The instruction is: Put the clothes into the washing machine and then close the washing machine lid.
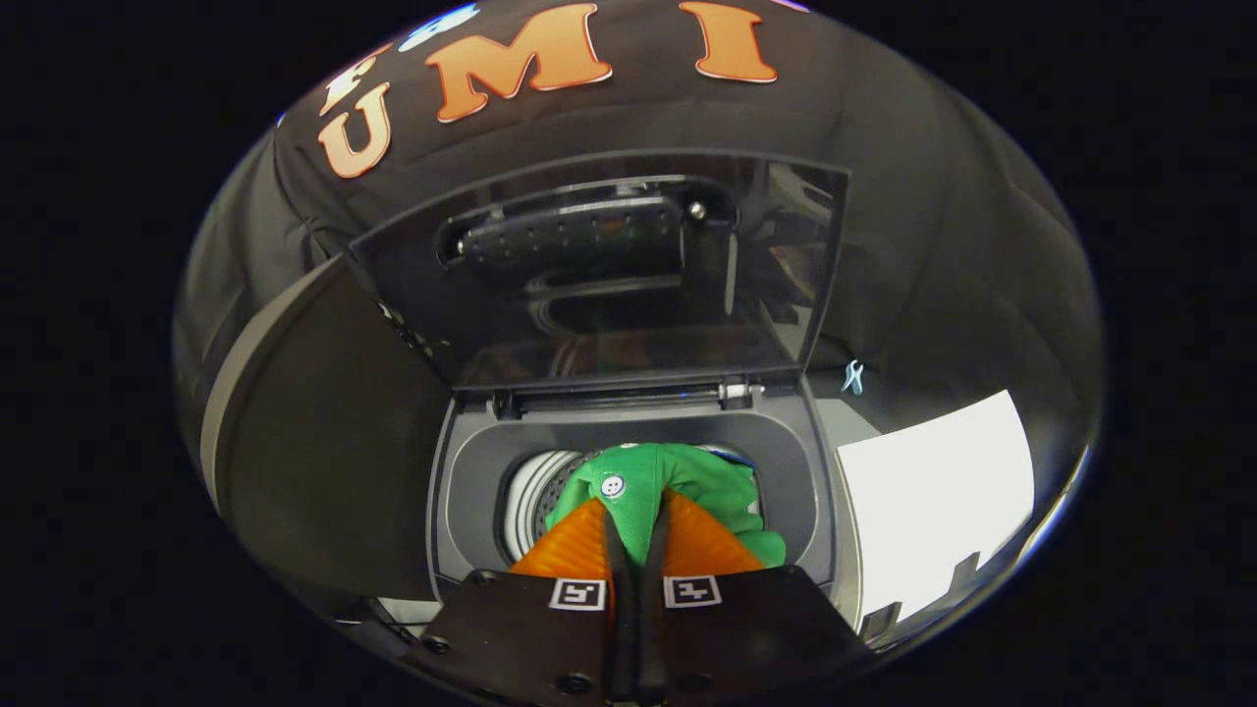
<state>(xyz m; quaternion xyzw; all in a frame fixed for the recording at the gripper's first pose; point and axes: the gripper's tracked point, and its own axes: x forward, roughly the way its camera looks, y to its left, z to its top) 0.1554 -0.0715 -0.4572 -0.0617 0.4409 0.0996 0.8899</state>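
Gripper point(636, 511) nearly closed, pinching cloth.
Points forward and down; fingers point(579, 545) drawn close with a narrow gap, both pressing a fold of green garment point(653, 481) between tips. Marker tags on finger bases.

No readable text, brand or number stands on the washer point(628, 442) or its lid point(599, 265). The tool point(636, 511) carries 2 square coded markers point(577, 593), which are patterns, not words.

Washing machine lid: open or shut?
Open: the lid stands raised behind the drum opening, while the gripper holds the green garment over it.
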